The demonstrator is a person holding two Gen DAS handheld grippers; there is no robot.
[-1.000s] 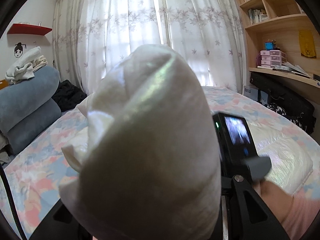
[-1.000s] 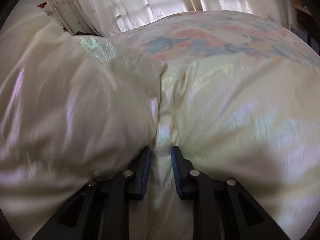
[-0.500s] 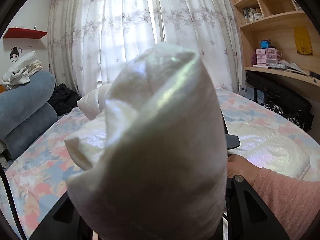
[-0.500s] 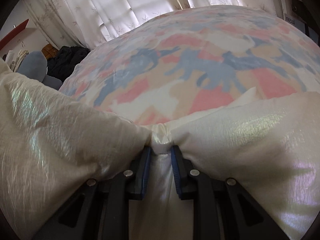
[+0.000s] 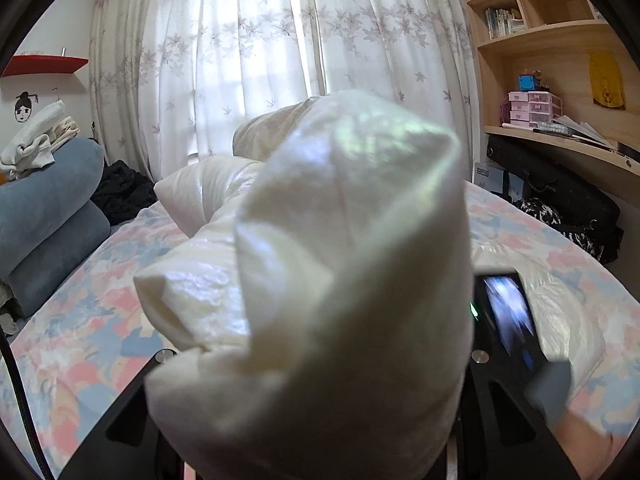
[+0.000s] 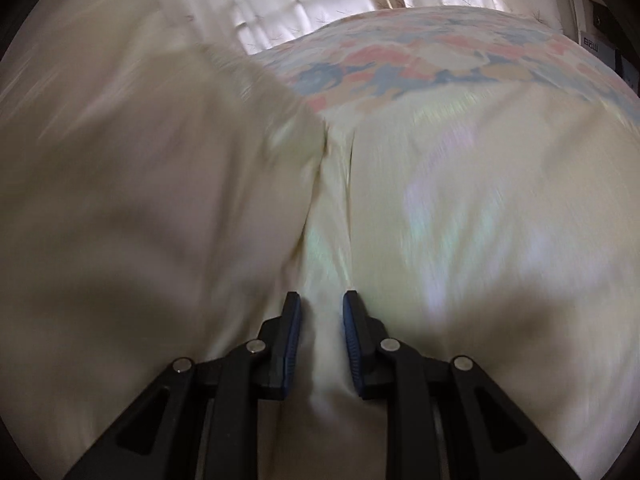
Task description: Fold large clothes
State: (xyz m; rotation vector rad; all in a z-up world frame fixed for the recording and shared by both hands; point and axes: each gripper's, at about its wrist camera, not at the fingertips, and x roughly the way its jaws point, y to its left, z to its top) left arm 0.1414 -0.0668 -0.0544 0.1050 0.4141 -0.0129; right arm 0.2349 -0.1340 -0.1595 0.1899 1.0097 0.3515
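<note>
Right gripper [image 6: 320, 320]: jaws clenched on thin pinch of white puffy garment [image 6: 460, 208], pointing steeply down.
Left gripper [image 5: 320, 432]: fingertips buried under thick wad of same garment [image 5: 344, 264]; grasping it.
Garment spans between both grippers, bulk draped on patterned bedsheet [image 6: 400, 48] ahead of right gripper.
Surface: glossy, iridescent, padded; slippery judged.

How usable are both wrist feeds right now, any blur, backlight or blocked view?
Left wrist view: the white puffy garment bunched close to the lens is soft and hides the left gripper's fingertips; the curtains glare with backlight. Right wrist view: heavy motion smear across the garment; only the right gripper, pinching a fold, is sharp.
</note>
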